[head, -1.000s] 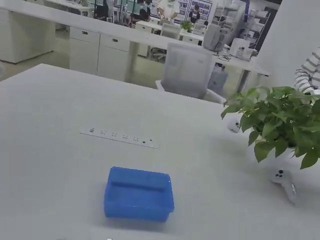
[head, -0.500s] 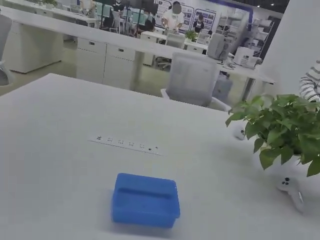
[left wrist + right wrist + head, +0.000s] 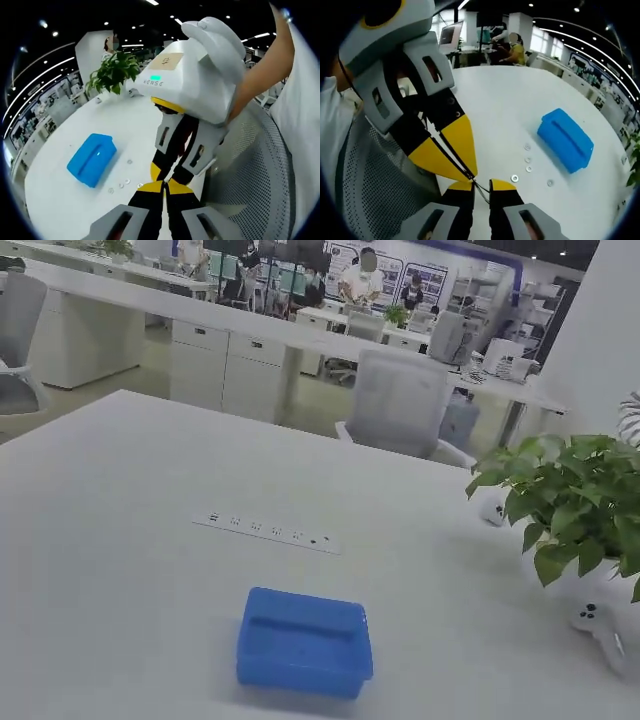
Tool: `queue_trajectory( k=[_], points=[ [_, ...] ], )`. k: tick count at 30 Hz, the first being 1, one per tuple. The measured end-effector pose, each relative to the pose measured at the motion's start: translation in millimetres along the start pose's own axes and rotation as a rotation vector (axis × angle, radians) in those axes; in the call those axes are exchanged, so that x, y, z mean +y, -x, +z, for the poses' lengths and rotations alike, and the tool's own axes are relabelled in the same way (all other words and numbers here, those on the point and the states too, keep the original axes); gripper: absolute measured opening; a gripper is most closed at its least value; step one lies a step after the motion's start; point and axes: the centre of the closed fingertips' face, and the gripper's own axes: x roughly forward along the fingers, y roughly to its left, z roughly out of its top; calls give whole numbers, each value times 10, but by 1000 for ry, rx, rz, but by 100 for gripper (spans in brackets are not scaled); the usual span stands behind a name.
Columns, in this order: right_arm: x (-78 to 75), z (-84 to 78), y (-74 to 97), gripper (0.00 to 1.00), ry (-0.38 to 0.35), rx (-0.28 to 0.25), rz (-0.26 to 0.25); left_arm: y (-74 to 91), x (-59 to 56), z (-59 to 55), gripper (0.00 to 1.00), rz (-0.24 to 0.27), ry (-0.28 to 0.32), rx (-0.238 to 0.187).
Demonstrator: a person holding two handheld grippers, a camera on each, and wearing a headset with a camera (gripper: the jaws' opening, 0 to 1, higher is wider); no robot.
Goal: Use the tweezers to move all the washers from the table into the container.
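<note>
The blue container (image 3: 305, 643) sits open and empty on the white table (image 3: 110, 540); it also shows as the blue container (image 3: 91, 159) and the blue container (image 3: 565, 139). Several small washers (image 3: 527, 146) lie on the table beside it, seen too as washers (image 3: 127, 181). My left gripper (image 3: 164, 186) and right gripper (image 3: 481, 189) meet tip to tip near the table's edge, away from the washers. Thin metal tweezers (image 3: 479, 188) run from between the right gripper's yellow tips into the left gripper's closed jaws.
A power strip (image 3: 268, 532) is set into the table beyond the container. A potted plant (image 3: 575, 510) and a white controller (image 3: 600, 625) stand at the right. A mesh chair (image 3: 255, 165) is close behind the grippers. Desks and people fill the background.
The head camera has shifted, so the picture sits a little differently. The container, power strip and plant have not moved on the table.
</note>
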Motion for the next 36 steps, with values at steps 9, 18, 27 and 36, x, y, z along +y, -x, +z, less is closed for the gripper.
queue_trajectory(
  k=[9,18,27,36],
  points=[
    [34,112,9,5,-60,-46,11,46,47,104,0,11,-7,-29],
    [31,99,-41,5,-43,-37,17,34,50,85,0,3,8,-37],
    [74,39,-19,8,32,-24,45,25,13,93,0,7,-46,-42],
    [-1,76,-42,2,12,-34,24,10,128,45,0,124,-10,-36]
  ],
)
